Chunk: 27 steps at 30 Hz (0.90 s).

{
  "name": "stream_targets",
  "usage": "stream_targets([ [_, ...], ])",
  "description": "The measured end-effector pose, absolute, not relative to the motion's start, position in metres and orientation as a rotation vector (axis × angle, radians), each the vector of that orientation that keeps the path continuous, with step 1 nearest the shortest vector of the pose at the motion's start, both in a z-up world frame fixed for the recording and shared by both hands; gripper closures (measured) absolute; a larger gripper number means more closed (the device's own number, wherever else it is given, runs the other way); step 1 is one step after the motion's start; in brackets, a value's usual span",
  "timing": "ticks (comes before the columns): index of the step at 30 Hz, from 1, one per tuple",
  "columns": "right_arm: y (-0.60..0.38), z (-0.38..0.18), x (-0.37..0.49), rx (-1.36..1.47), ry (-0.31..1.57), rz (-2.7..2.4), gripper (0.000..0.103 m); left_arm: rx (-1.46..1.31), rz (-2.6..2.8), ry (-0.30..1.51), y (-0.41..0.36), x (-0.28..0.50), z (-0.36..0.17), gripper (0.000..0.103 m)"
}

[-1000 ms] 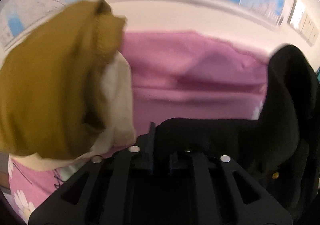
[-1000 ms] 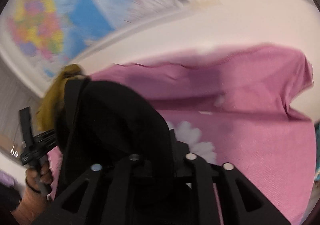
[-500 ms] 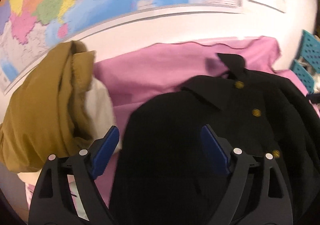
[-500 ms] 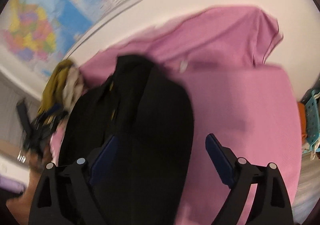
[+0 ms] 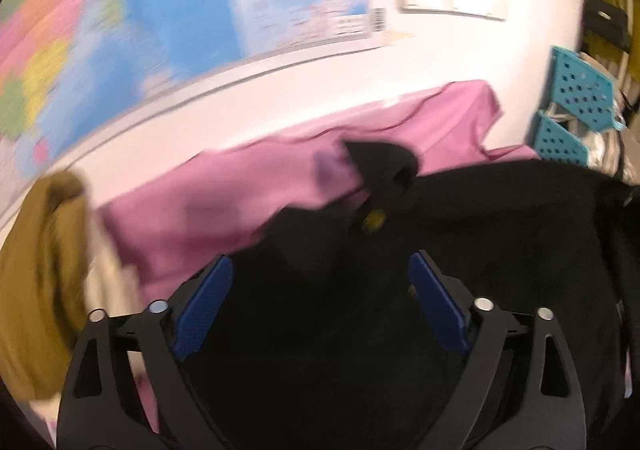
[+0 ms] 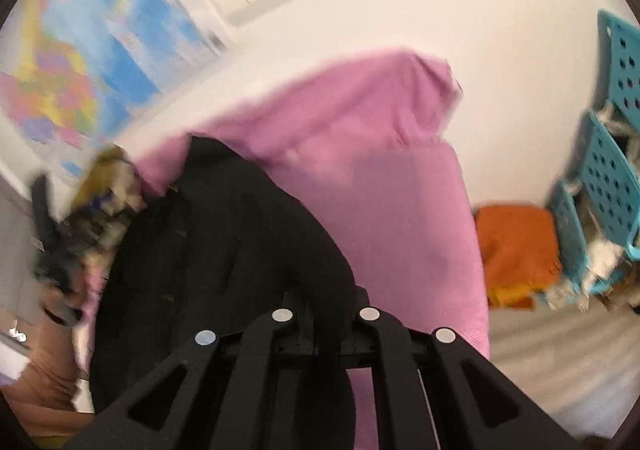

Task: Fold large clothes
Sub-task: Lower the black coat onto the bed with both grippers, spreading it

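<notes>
Right tool [image 6: 326, 324] is closing, pinching the black coat [image 6: 224, 250] on the pink bed [image 6: 392, 218], left tool [image 5: 320, 302] is opening wide over it, so regripping probably comes next.

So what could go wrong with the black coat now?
Only the right gripper is pinching the black coat, and its jaws are closing. The left gripper has nothing in it, its jaws opening. A lift from one edge could undo the fold. The coat might also slide off the pink sheet toward the orange cloth.
</notes>
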State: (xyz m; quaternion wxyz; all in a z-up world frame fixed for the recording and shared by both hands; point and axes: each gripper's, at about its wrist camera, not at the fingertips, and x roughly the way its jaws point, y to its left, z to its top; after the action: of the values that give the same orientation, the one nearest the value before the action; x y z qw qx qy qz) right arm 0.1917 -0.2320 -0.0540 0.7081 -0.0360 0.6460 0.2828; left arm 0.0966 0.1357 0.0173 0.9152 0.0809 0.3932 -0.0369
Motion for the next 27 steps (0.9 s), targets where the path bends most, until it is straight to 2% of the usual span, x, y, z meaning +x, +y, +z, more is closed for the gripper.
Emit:
stream_targets([
  [1, -0.230, -0.064, 0.188, -0.134, 1.457, 0.607, 0.085, 0.180, -0.071, 0.808, 0.131, 0.105, 0.016, 0.012],
  [2, -0.229, -0.076, 0.184, -0.183, 1.472, 0.569, 0.068, 0.202, -0.068, 0.817, 0.124, 0.119, 0.013, 0.012],
  [3, -0.228, -0.081, 0.180, -0.183, 1.475, 0.553, 0.059, 0.223, -0.077, 0.833, 0.118, 0.132, 0.008, 0.012],
  [5, -0.237, -0.088, 0.176, -0.138, 1.489, 0.572, 0.055, 0.254, -0.046, 0.849, 0.111, 0.154, 0.000, 0.012],
  [6, -0.244, -0.089, 0.174, -0.115, 1.491, 0.569, 0.047, 0.264, -0.045, 0.855, 0.108, 0.164, -0.004, 0.012],
  [9, -0.258, -0.089, 0.173, -0.080, 1.496, 0.560, 0.046, 0.283, -0.075, 0.875, 0.096, 0.190, -0.014, 0.016],
  [10, -0.261, -0.089, 0.174, -0.069, 1.498, 0.562, 0.046, 0.303, -0.088, 0.866, 0.090, 0.194, -0.017, 0.032],
  [11, -0.263, -0.090, 0.175, -0.060, 1.499, 0.561, 0.046, 0.329, -0.114, 0.856, 0.080, 0.197, -0.020, 0.058],
  [12, -0.268, -0.090, 0.178, -0.049, 1.494, 0.557, 0.046, 0.338, -0.159, 0.857, 0.070, 0.196, -0.023, 0.073],
  [13, -0.271, -0.090, 0.179, -0.043, 1.488, 0.559, 0.046, 0.345, -0.185, 0.857, 0.064, 0.193, -0.024, 0.095],
  [15, -0.274, -0.089, 0.184, -0.028, 1.477, 0.554, 0.046, 0.405, -0.258, 0.801, 0.045, 0.172, -0.027, 0.094],
  [18, -0.275, -0.090, 0.186, -0.017, 1.467, 0.563, 0.045, 0.489, -0.421, 0.749, 0.032, 0.128, -0.032, 0.085],
  [19, -0.276, -0.091, 0.185, -0.016, 1.468, 0.563, 0.044, 0.483, -0.497, 0.748, 0.033, 0.115, -0.033, 0.077],
  [20, -0.278, -0.092, 0.184, -0.011, 1.469, 0.564, 0.044, 0.506, -0.537, 0.729, 0.034, 0.100, -0.033, 0.057],
  [21, -0.278, -0.092, 0.182, -0.008, 1.469, 0.569, 0.043, 0.531, -0.539, 0.706, 0.037, 0.088, -0.034, 0.048],
  [22, -0.279, -0.093, 0.180, -0.005, 1.471, 0.576, 0.043, 0.540, -0.561, 0.702, 0.039, 0.080, -0.034, 0.044],
  [27, -0.293, -0.091, 0.167, 0.037, 1.474, 0.591, 0.037, 0.463, -0.546, 0.684, 0.069, 0.074, -0.015, 0.043],
])
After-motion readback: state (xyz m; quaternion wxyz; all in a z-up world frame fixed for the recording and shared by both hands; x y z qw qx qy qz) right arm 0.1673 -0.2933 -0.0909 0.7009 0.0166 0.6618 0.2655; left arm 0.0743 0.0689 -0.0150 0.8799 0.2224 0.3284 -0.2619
